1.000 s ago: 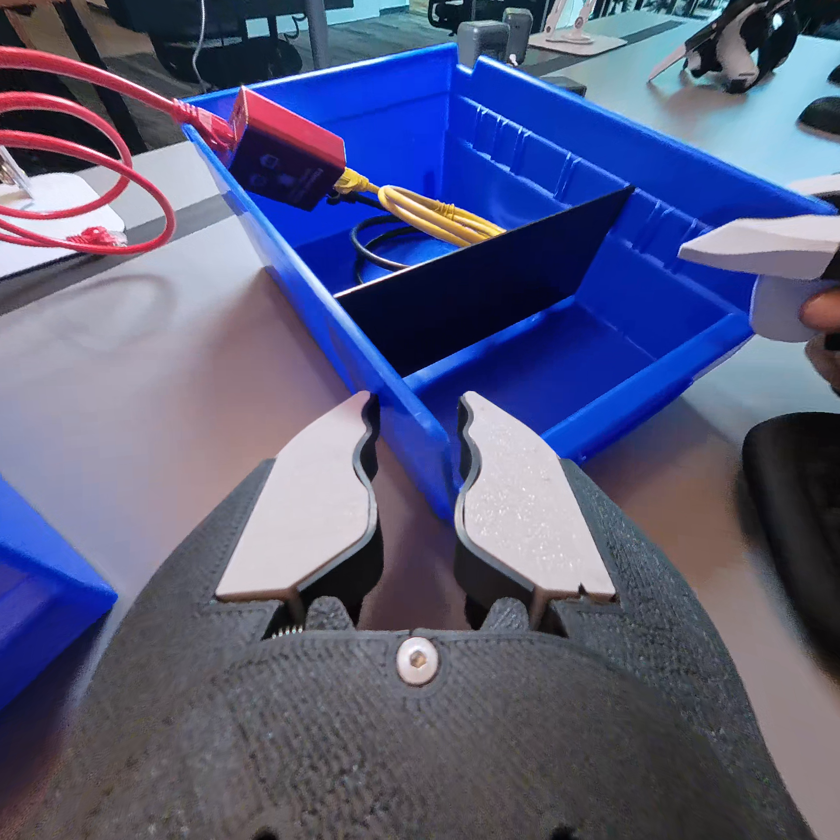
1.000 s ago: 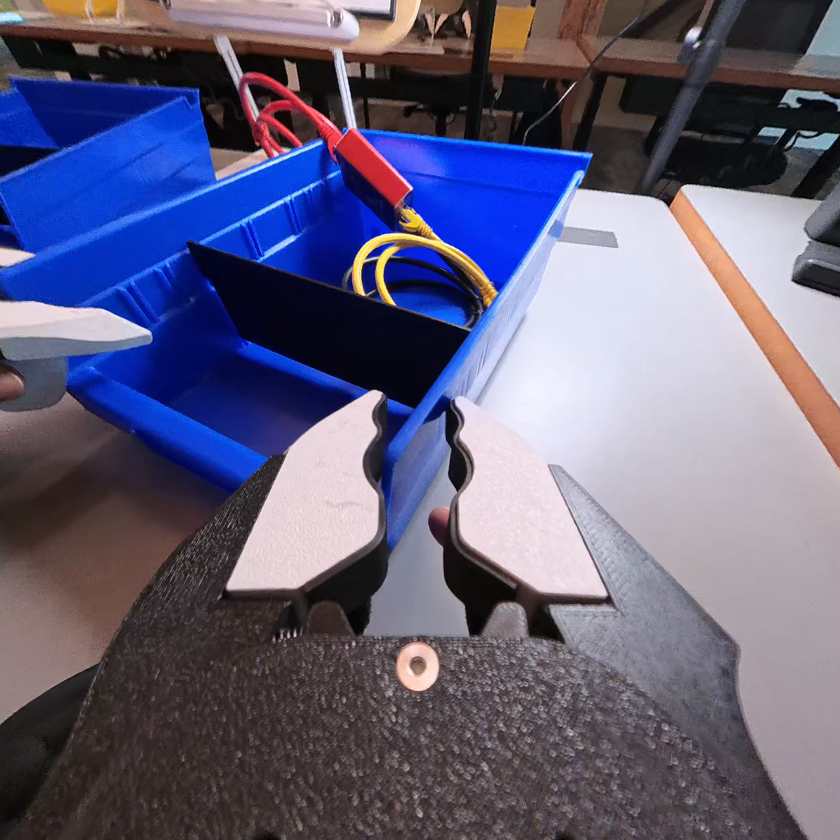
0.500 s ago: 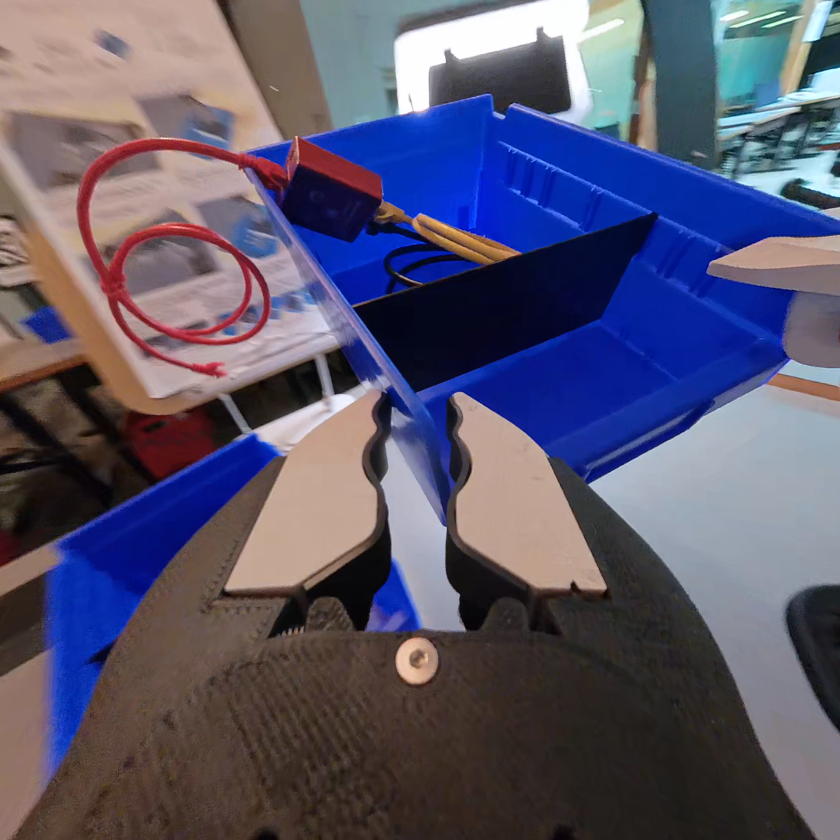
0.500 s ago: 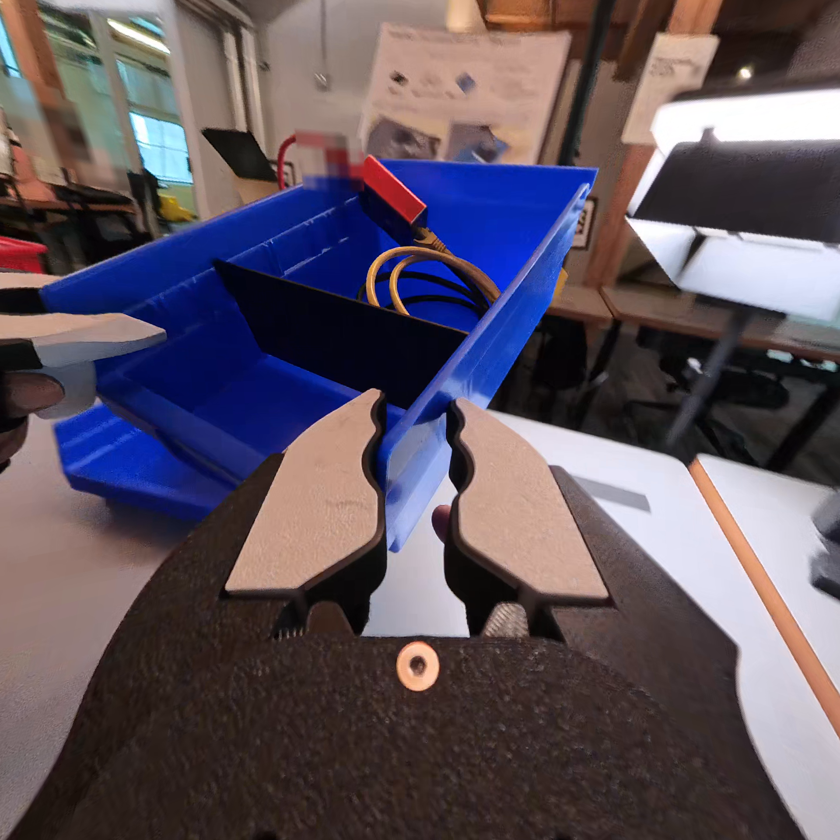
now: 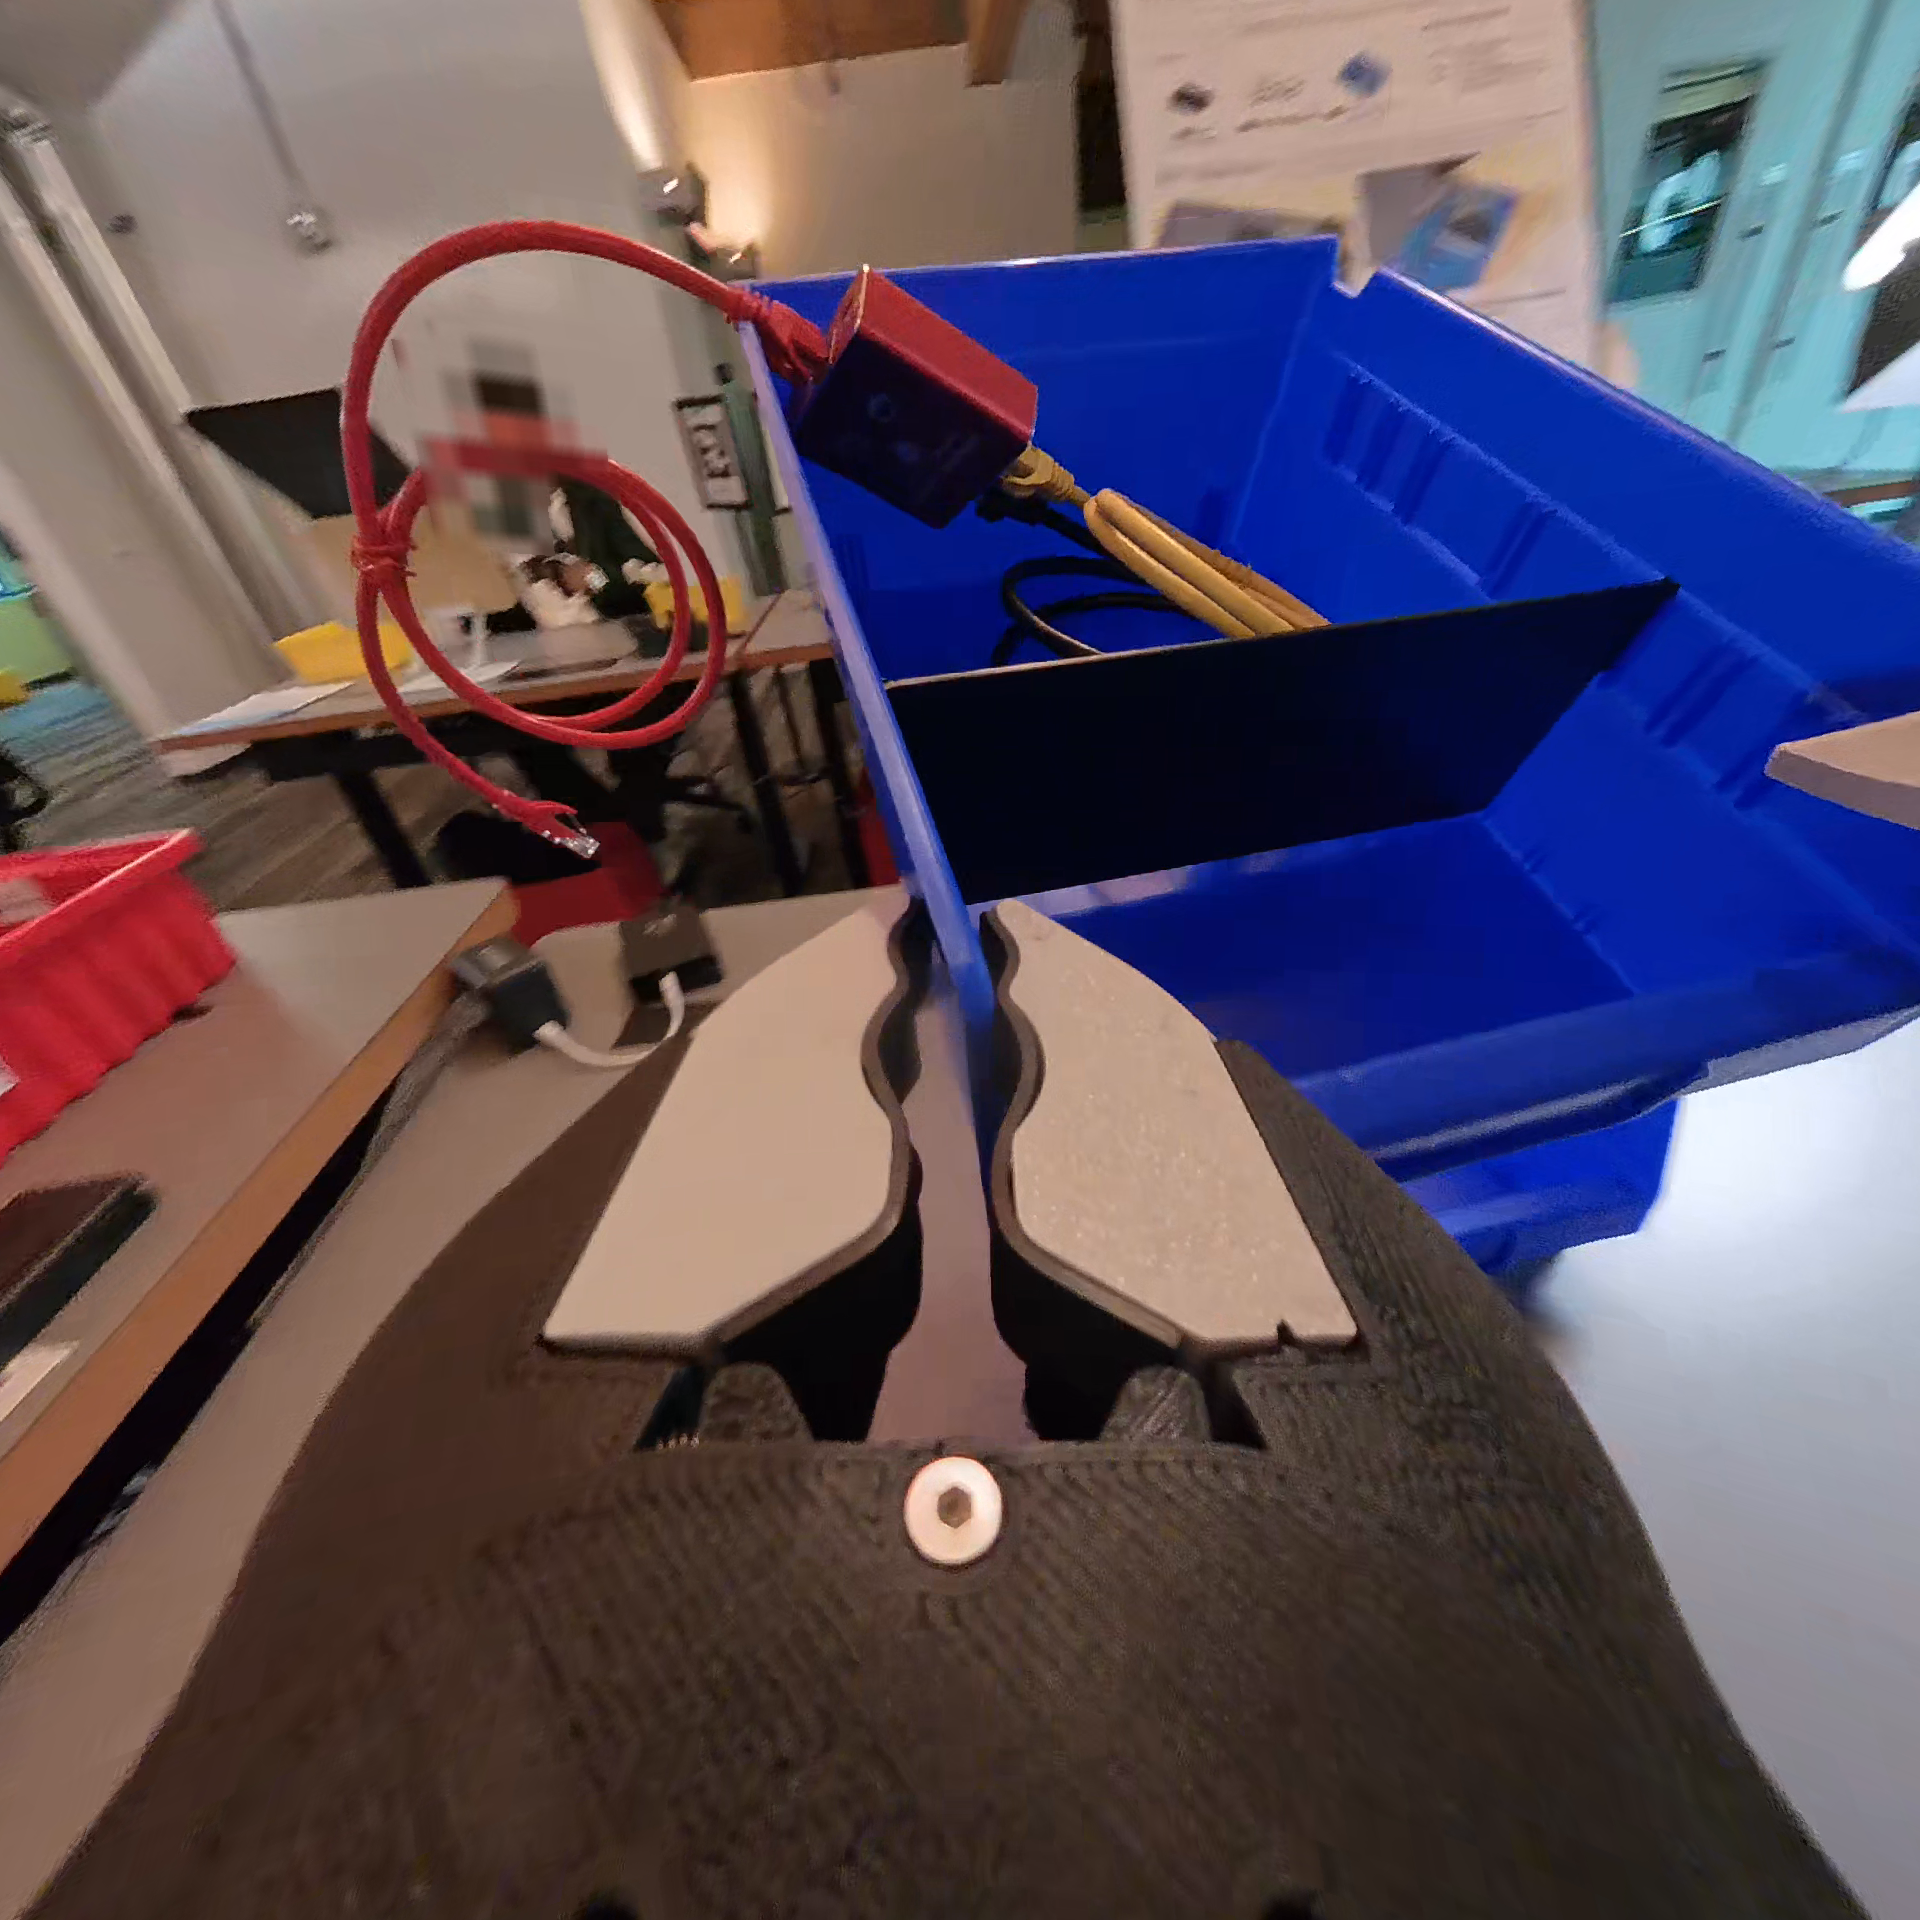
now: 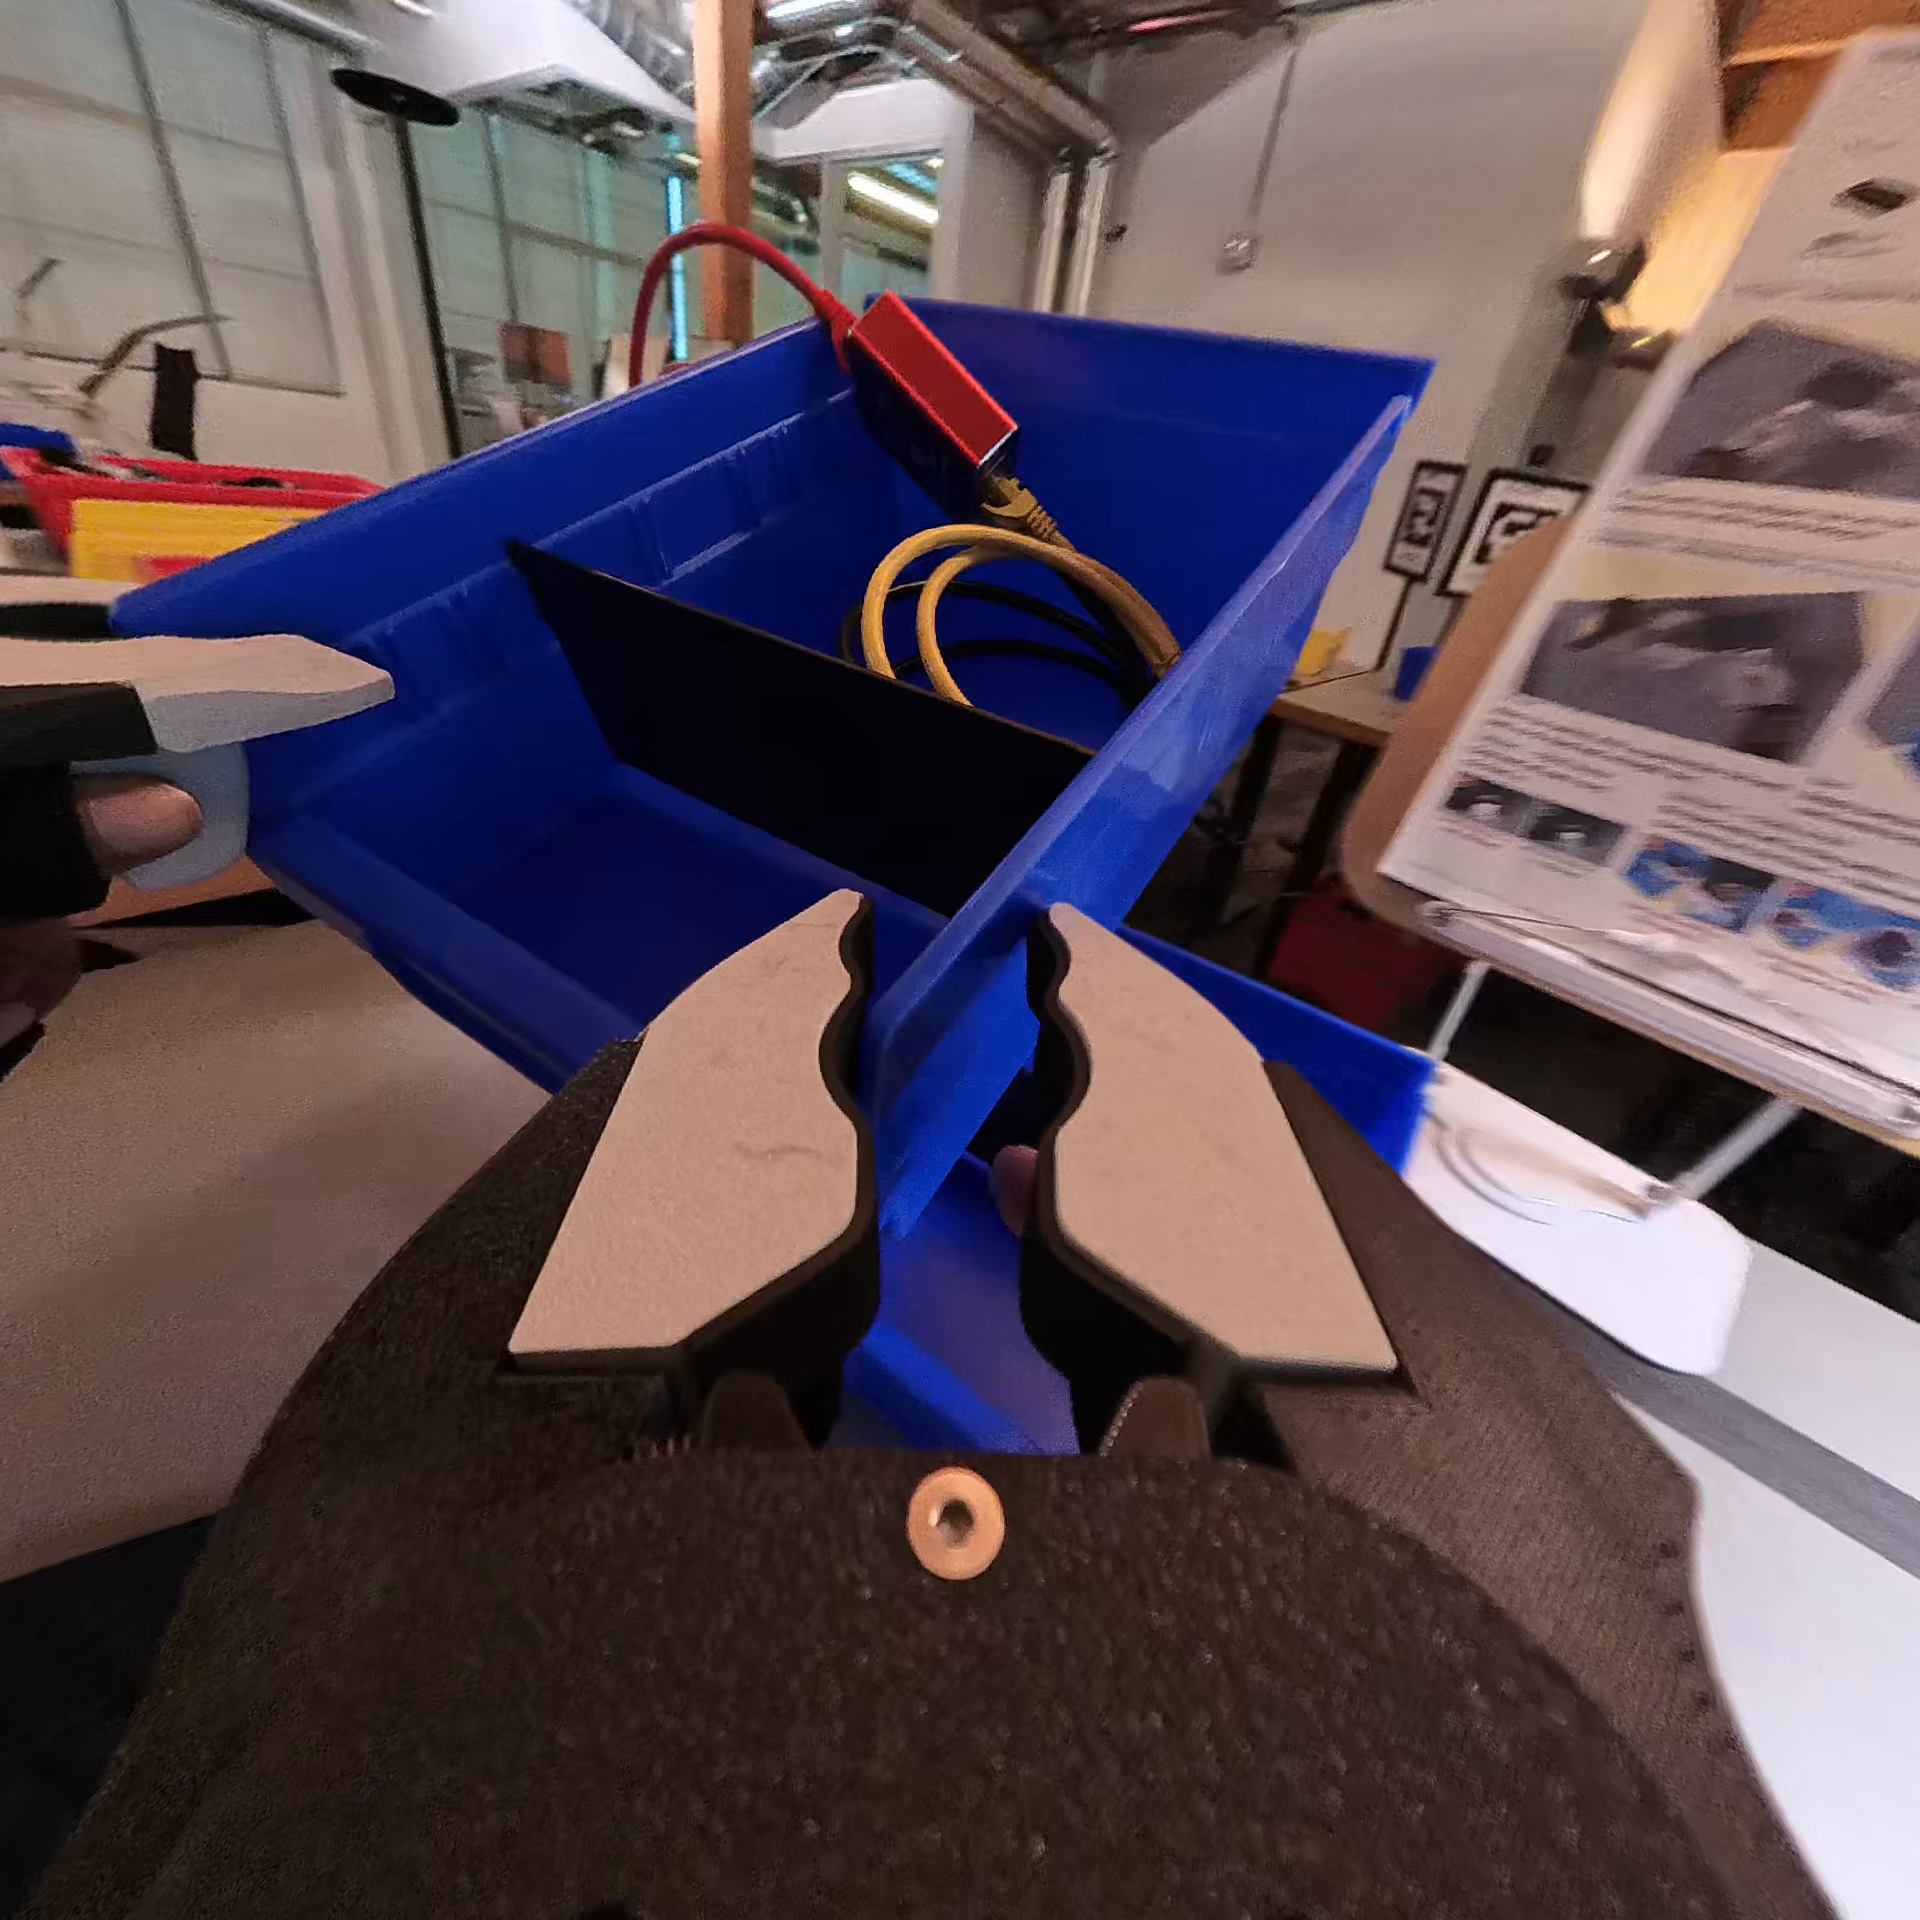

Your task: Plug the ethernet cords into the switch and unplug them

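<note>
Two grippers carry one blue bin [image 5: 1538, 488] above the grey table [image 6: 208, 1132]: my left gripper [image 5: 943, 940] is closed nearly tight on the bin's left wall, my right gripper [image 6: 951, 935] pinches the right wall with a slightly wider gap. Perched on the far rim, the red switch [image 5: 920, 410] trails a red cord [image 5: 416, 582] looping outside the bin, its free plug dangling, while a yellow cord [image 6: 977, 582] coils with a black cable [image 5: 1049, 603] in the rear compartment behind the black divider [image 6: 821, 748]. I judge the carry goes best kept level and slow, both grips matched, so the switch stays put.
</note>
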### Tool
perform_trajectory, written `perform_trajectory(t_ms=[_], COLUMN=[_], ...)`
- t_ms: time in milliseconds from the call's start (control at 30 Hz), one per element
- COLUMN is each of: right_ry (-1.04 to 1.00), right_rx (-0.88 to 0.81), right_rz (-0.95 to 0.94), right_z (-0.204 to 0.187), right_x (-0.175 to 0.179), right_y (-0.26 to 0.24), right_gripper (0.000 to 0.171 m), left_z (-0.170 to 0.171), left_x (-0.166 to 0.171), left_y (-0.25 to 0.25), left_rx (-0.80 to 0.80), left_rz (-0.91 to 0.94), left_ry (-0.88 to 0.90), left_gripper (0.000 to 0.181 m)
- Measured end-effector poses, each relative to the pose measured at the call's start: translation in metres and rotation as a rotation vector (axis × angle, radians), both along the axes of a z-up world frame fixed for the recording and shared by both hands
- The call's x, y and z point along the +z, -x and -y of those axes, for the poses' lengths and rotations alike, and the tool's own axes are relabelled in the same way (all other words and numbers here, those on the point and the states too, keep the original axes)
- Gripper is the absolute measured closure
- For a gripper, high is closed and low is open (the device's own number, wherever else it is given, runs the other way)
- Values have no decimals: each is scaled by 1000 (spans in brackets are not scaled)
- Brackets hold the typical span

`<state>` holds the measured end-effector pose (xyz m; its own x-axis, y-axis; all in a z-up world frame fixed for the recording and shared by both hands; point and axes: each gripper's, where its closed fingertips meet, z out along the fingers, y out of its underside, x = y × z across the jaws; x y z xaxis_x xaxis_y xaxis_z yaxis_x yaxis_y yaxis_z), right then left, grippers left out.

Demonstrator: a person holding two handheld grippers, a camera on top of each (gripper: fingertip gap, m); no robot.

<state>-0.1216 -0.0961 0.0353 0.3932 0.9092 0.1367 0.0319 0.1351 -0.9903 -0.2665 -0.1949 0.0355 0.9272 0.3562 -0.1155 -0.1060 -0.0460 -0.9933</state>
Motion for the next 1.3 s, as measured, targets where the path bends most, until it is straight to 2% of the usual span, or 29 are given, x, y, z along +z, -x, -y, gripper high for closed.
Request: perform_trajectory(t_ms=[167, 300, 333, 467, 700, 867, 1100, 1233, 1300], right_ry=[85, 174, 176, 128, 100, 139, 162, 148, 149], right_rx=[79, 107, 129, 120, 141, 145, 117, 171, 245], right_rz=[62, 122, 91, 137, 178, 249, 413, 507, 526], right_z=[19, 25, 29, 34, 43, 45, 37, 34, 38], right_x=[-46, -92, -93, -92, -100, -126, -176, -195, -185], right_y=[64, 97, 100, 104, 114, 114, 94, 76, 64], right_gripper=[143, 143, 141, 139, 138, 137, 142, 152, 147], left_z=[32, 42, 42, 39, 49, 50, 28, 17, 14], left_x=[-45, -85, -95, -118, -123, -132, -180, -200, -201], left_y=[58, 88, 94, 103, 112, 115, 109, 97, 91], left_rx=[139, 206, 208, 153, 175, 193, 187, 121, 62], left_rz=[58, 105, 124, 231, 232, 200, 182, 131, 124], left_ry=[76, 158, 171, 135, 135, 194, 359, 460, 480], left_gripper=[175, 177, 177, 177, 177, 177, 177, 164, 156])
